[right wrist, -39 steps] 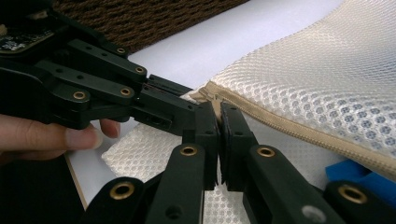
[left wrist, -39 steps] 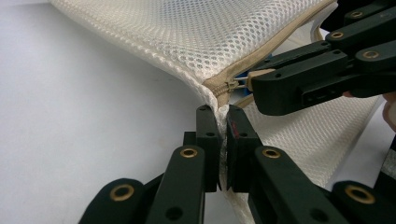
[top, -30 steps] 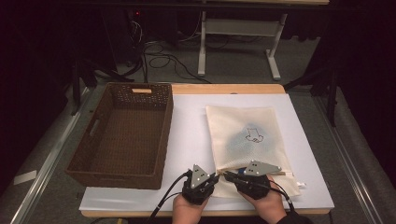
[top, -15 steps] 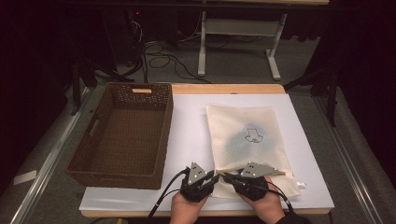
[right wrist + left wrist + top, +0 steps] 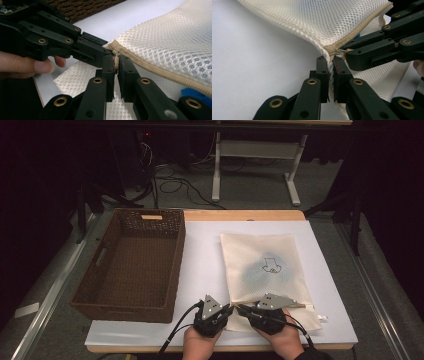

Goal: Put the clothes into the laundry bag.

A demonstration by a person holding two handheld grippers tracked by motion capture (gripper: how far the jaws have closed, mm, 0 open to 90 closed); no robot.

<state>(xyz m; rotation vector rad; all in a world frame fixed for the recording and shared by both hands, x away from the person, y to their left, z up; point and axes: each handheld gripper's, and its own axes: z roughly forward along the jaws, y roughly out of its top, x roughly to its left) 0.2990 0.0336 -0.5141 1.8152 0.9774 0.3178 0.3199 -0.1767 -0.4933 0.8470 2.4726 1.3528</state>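
Note:
A cream mesh bag [image 5: 265, 270] with a zipper along its near edge lies flat on the white board [image 5: 205, 255]; something bluish shows through it. Both grippers meet at its near left corner. In the left gripper view my left gripper [image 5: 331, 72] is shut on the bag's corner fabric [image 5: 329, 53], just below the zipper end. In the right gripper view my right gripper [image 5: 115, 66] is shut on the small zipper pull [image 5: 115, 62], and the left gripper [image 5: 107, 51] reaches in from the left. From above, the left gripper [image 5: 229, 310] and right gripper [image 5: 240, 309] nearly touch tip to tip.
A dark brown wicker basket [image 5: 100, 290] stands on the left part of the table, close to the left hand. A small blue piece [image 5: 196, 94] lies by the bag's near edge. The board's front edge runs just under both hands.
Hardly anything differs; both grippers stay at the bag's near left corner, with the left hand shifting only slightly.

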